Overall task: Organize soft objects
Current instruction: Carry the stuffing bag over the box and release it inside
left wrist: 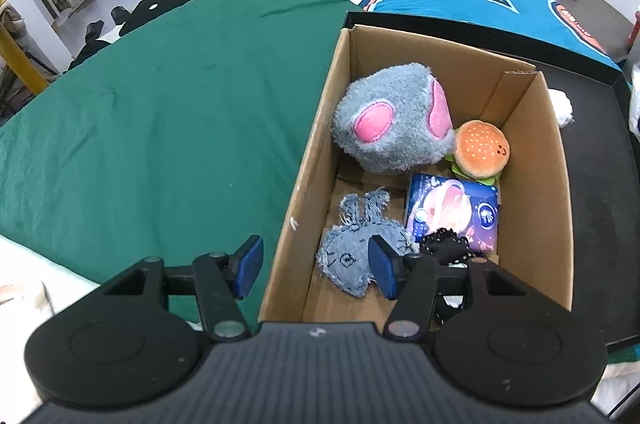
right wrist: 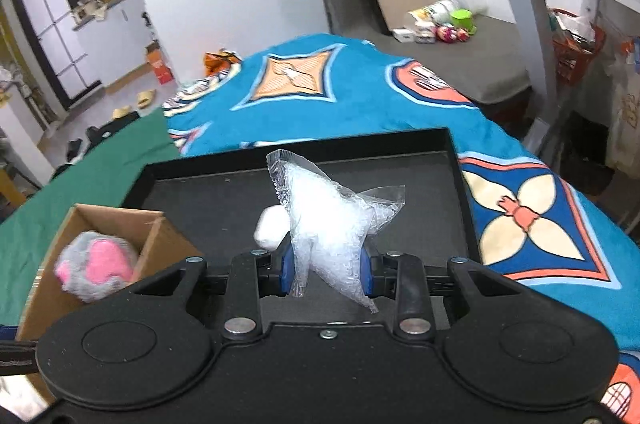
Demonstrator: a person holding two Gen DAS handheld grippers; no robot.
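The right tongs pinch a clear plastic bag of white filling, held above the black tray, with a small white soft lump lying on the tray just behind it. The step in hand appears to be carrying this bag to the cardboard box, which already holds a grey plush, a burger toy, a denim piece and a blue packet. The left tongs hang spread and empty astride the box's near wall. Next, the bag probably needs swinging left over the box's open space before release.
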